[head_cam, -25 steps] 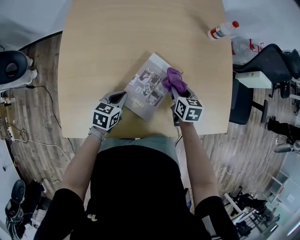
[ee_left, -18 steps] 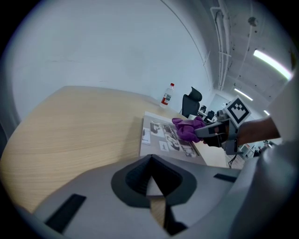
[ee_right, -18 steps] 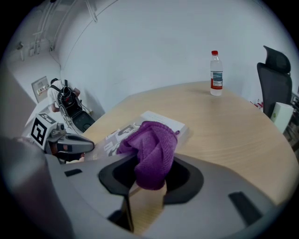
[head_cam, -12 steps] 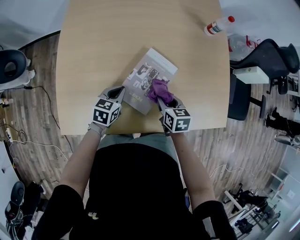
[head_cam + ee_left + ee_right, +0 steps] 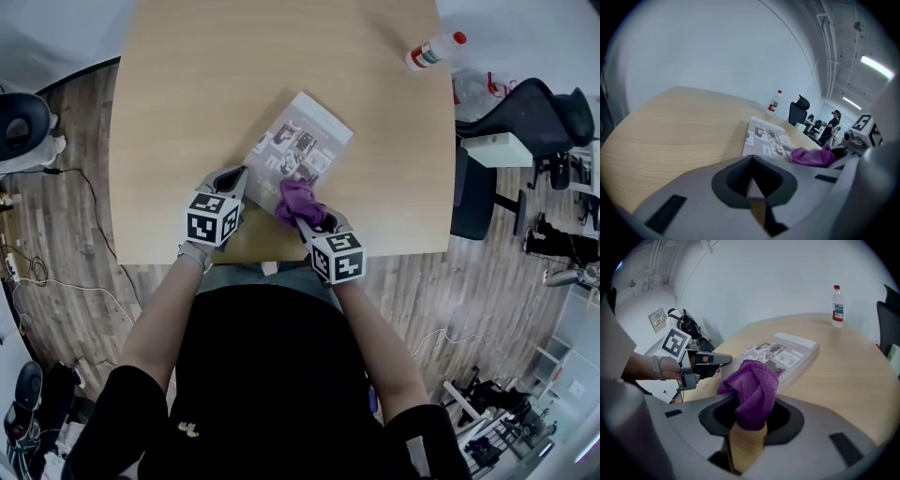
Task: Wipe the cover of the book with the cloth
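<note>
One capped bottle (image 5: 431,52); right gripper (image 5: 747,427) w/ cloth (image 5: 752,392) at book (image 5: 309,141).

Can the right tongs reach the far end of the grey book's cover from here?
Probably yes: beyond the purple cloth the grey printed book cover lies bare, and the left tongs sit at its near-left edge.

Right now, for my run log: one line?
left gripper: shut, empty, beside book | right gripper: shut on cloth | cloth at book's near edge
</note>
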